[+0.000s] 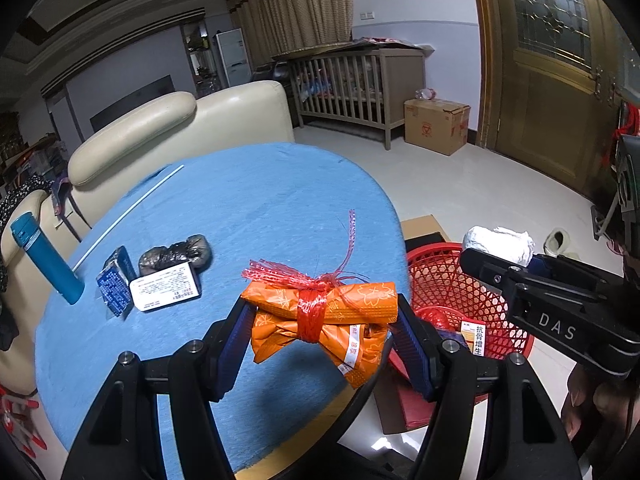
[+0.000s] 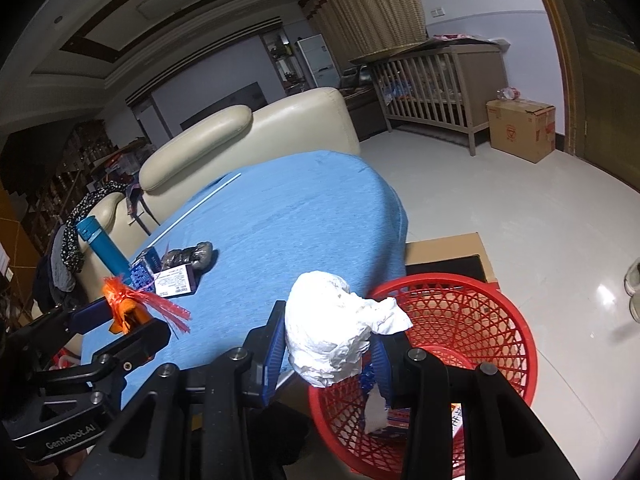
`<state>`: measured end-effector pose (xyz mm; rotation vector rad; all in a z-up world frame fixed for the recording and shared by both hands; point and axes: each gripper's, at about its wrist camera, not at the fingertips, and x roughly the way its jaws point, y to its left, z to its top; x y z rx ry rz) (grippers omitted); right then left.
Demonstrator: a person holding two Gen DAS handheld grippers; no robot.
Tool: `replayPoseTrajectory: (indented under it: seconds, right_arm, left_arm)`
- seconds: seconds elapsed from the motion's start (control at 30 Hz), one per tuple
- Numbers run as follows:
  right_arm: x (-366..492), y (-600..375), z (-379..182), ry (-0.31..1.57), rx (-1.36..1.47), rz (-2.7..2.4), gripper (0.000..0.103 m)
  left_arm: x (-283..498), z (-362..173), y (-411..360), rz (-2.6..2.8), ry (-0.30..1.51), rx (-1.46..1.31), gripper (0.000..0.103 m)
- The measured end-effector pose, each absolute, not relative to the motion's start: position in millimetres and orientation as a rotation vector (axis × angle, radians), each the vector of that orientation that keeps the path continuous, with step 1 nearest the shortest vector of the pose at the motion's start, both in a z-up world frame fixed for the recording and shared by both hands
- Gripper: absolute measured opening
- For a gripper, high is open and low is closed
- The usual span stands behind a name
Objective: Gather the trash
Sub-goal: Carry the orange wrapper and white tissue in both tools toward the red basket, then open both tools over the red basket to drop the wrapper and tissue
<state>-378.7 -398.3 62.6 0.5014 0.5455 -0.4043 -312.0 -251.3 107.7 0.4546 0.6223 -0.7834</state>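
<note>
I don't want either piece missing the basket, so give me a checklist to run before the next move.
1. Left gripper shut on the orange packet: ok.
2. Right gripper shut on the white wad: ok.
3. Wad over the red basket: partly; it sits at the near rim, judged not ok yet.
4. Packet over the basket: not ok; it hangs above the blue table, the basket to its right.
5. Room in the basket: ok, only a few items at the bottom.
6. Grippers apart from each other: ok.
</note>
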Motion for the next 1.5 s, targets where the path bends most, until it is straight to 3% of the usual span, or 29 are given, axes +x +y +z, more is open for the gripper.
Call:
replayPoseTrajectory:
  seconds: [0.8, 1.5]
  right_arm:
    - [-423, -456, 40, 0.554, 0.593, -0.553, 0.041]
    - [-417, -490, -20, 0.716, 0.657, -0.591, 0.041]
  left_arm:
    - [-332, 96, -299, -0.871, 0.643, 0.514, 0.069]
    - [-345, 62, -348, -0.972, 0.717, 0.563, 0.069]
